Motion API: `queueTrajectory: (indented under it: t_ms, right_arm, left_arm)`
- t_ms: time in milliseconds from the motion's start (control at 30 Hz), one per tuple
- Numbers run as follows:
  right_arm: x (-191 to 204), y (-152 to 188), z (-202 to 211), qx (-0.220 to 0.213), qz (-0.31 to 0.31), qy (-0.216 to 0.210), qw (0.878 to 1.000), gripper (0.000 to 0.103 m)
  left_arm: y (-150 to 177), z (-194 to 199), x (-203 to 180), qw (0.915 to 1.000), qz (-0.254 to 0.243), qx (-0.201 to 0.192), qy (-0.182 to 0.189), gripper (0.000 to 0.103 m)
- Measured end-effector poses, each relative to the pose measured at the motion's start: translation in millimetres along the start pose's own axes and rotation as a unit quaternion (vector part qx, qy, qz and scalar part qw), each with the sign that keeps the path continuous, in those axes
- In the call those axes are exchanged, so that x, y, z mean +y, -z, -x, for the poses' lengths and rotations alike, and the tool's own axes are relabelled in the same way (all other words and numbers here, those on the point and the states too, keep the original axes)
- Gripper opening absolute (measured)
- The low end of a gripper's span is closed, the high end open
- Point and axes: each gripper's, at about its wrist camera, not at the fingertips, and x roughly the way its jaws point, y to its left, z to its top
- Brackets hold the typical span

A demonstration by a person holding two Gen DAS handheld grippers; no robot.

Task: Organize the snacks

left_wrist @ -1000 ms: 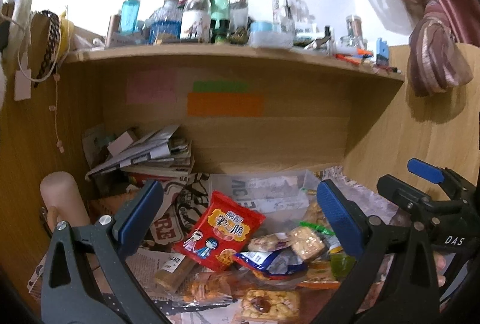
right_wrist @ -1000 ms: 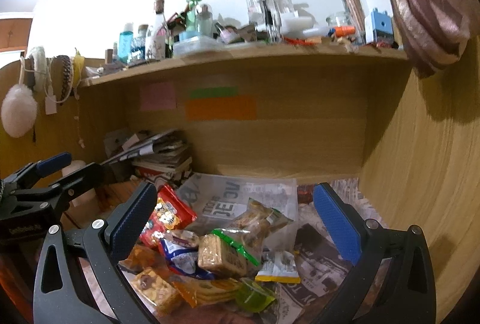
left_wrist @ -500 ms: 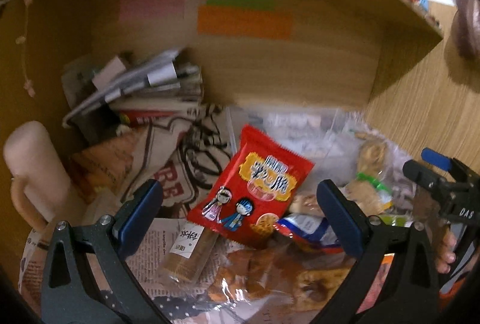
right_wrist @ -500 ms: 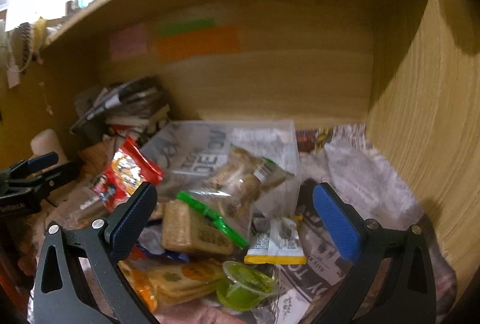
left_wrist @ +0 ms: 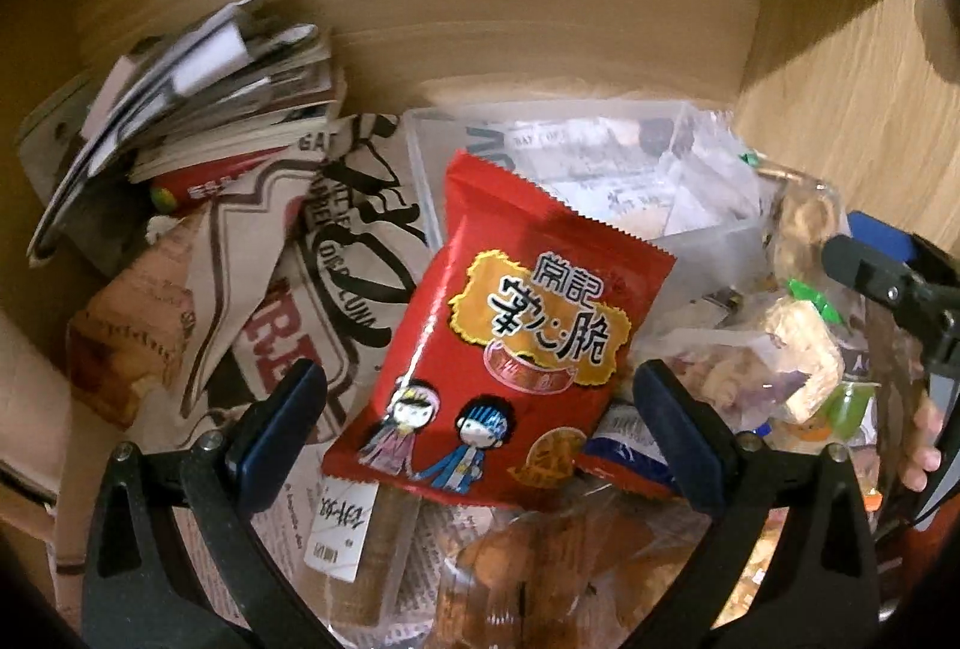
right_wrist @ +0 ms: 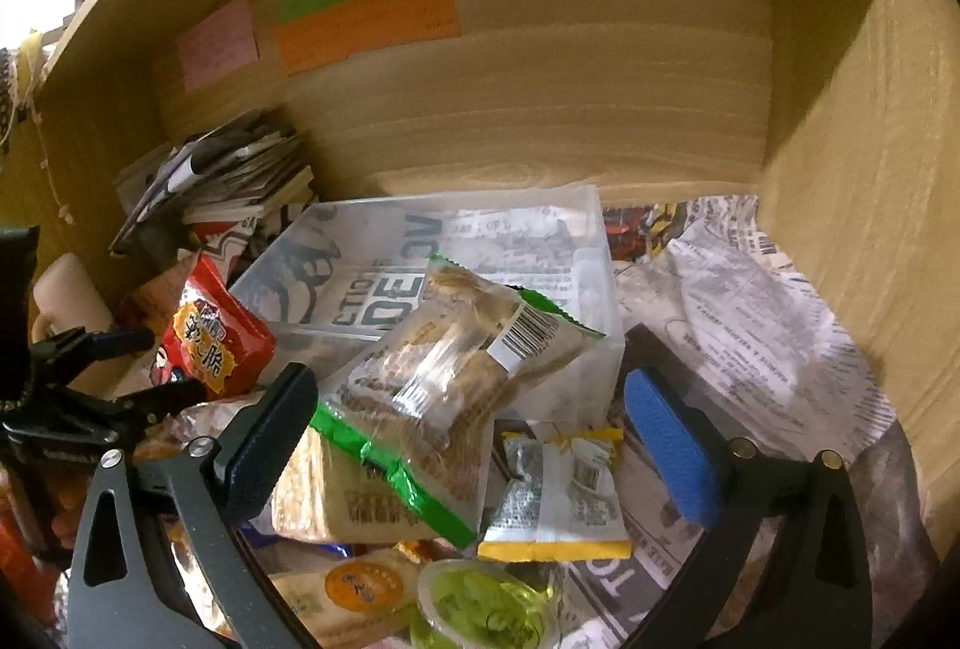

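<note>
The left gripper (left_wrist: pixel 480 427) hangs spread wide, nothing between its jaws, with the red snack packet (left_wrist: pixel 510 349) lying right across the gap at twelve o'clock. The right gripper (right_wrist: pixel 474 445) gapes too, empty, straddling the clear biscuit bag (right_wrist: pixel 444 385). A yellow-edged sachet (right_wrist: pixel 558 505) lies at its five o'clock, a green jelly cup (right_wrist: pixel 480 607) at six. Beyond both, at twelve, the clear plastic bin (right_wrist: pixel 600 253) holds no snacks. This looks like the reach-in: next, each should drop, pinch a packet edge and carry it into the bin.
</note>
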Motion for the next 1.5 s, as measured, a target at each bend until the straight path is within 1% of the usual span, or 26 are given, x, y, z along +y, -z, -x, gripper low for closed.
queueTrajectory:
  t_ms: [133,167,200,233,300,400,433,467,500,533,600,633,700,833,900,1000,1200,1367,1500]
  right_arm:
    - [-2.6,-2.7,-8.9,0.017,-0.008,-0.014,1.000,0.094]
    - [-3.0,-2.8,-10.3,0.033,-0.011,-0.017,0.999,0.092]
    - [-4.5,-3.0,-12.1,0.036,-0.018,-0.027,0.999,0.092]
    - [-5.0,-3.3,-13.0,0.037,-0.023,-0.032,0.999,0.091]
    - [-5.2,-4.4,-15.4,0.043,-0.030,-0.045,0.998,0.083]
    - [-4.6,-5.0,-18.0,0.049,-0.037,-0.056,0.997,0.080]
    - [-4.6,-4.8,-18.6,0.051,-0.039,-0.060,0.996,0.077]
    - [-5.1,-4.8,-19.2,0.053,-0.040,-0.063,0.996,0.072]
    - [-5.3,-4.7,-19.5,0.055,-0.043,-0.067,0.995,0.068]
    - [-6.3,-4.4,-18.9,0.055,-0.044,-0.069,0.995,0.065]
    - [-6.4,-4.6,-18.7,0.057,-0.045,-0.072,0.995,0.055]
    - [-6.9,-4.4,-18.5,0.056,-0.047,-0.072,0.995,0.053]
    - [-8.2,-4.0,-17.6,0.055,-0.051,-0.076,0.994,0.049]
    - [-8.8,-3.9,-12.4,0.047,-0.051,-0.077,0.995,0.043]
    - [-7.5,-4.7,-9.1,0.041,-0.047,-0.075,0.995,0.037]
    - [-6.6,-5.9,-4.8,0.034,-0.041,-0.073,0.996,0.034]
    - [-4.9,-7.6,0.7,0.022,-0.032,-0.073,0.997,0.032]
    - [-2.1,-14.3,12.1,-0.003,-0.018,-0.072,0.997,0.031]
    - [-2.4,-26.0,18.7,-0.022,-0.009,-0.068,0.997,0.031]
  left_arm:
    - [-2.4,-8.6,-6.2,0.9997,-0.022,0.012,-0.004,0.103]
    - [-3.7,-10.6,-7.1,0.9995,-0.025,0.016,-0.008,0.103]
    - [-4.4,-13.3,-7.3,0.9994,-0.027,0.017,-0.010,0.103]
    - [-3.9,-15.7,-5.9,0.9994,-0.027,0.020,-0.009,0.103]
    - [-4.3,-20.4,-2.7,0.9994,-0.019,0.027,-0.004,0.103]
    - [-3.4,-24.4,0.8,0.9995,-0.009,0.030,0.000,0.103]
    - [-2.6,-25.1,0.8,0.9995,-0.008,0.029,0.001,0.103]
    - [-1.3,-25.5,0.4,0.9996,-0.007,0.028,0.002,0.101]
    - [-0.9,-26.5,-0.2,0.9996,-0.009,0.028,0.005,0.093]
    - [-0.6,-28.2,-1.3,0.9994,-0.011,0.030,0.010,0.082]
    - [-0.3,-30.5,-2.3,0.9994,-0.013,0.030,0.011,0.077]
    - [0.3,-29.4,-2.4,0.9996,-0.012,0.024,0.011,0.072]
    - [1.3,-26.6,-3.1,0.9996,-0.011,0.020,0.016,0.065]
    - [3.9,-17.9,-1.8,0.9999,-0.005,0.004,0.014,0.064]
    - [5.1,-9.9,1.2,0.9999,-0.001,-0.008,0.012,0.064]
    - [3.9,4.4,4.1,0.9995,0.006,-0.026,0.015,0.064]
    - [-5.8,34.4,8.3,0.9979,0.011,-0.062,0.013,0.064]
    - [-21.9,48.9,5.0,0.9963,0.009,-0.084,0.015,0.064]
    - [-36.7,52.3,-0.7,0.9948,0.003,-0.101,0.013,0.064]
